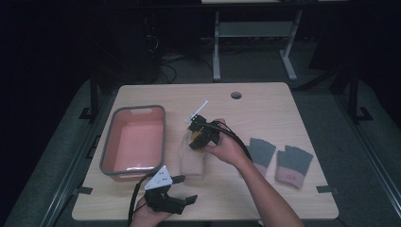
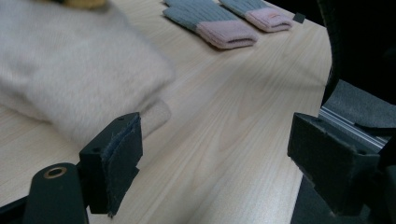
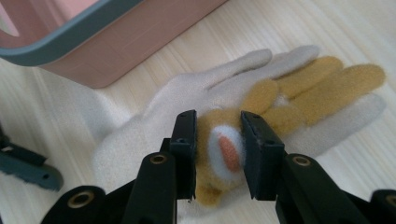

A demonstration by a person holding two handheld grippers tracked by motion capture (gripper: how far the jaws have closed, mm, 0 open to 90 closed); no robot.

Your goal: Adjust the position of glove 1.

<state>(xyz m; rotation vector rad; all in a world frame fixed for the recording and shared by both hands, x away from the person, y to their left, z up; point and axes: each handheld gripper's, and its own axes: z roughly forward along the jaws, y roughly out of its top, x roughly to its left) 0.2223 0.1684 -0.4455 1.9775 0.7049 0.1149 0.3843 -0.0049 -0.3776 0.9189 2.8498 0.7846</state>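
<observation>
Mustard-yellow fleece glove (image 3: 299,88) pinched at its cuff end between the jaws of the right gripper (image 3: 218,154), pads pressed into the fabric on both sides; a white patch with an orange spot shows between them. It lies on top of a cream glove (image 3: 154,126), fingers of both pointing the same way, on the wooden table (image 1: 265,109) just beside the pink bin (image 1: 134,142) with the grey rim. Left gripper (image 2: 215,154) rests low near the table's near edge, jaws wide apart with nothing between them, the cream glove's cuff just off its left pad. Two grey gloves with pink cuffs (image 1: 281,161) lie side by side well to the right, untouched. Judged step: pairing or stacking the yellow glove on the cream one, possibly ahead of moving them to the bin. Risks: grip sits on the cuff only, so the fingers will trail and may drag the cream glove askew if lifted; fleece clings to fleece, so both could rise together and the lower one drop short of the bin; a bunched cuff could slip out of the pads mid-move
</observation>
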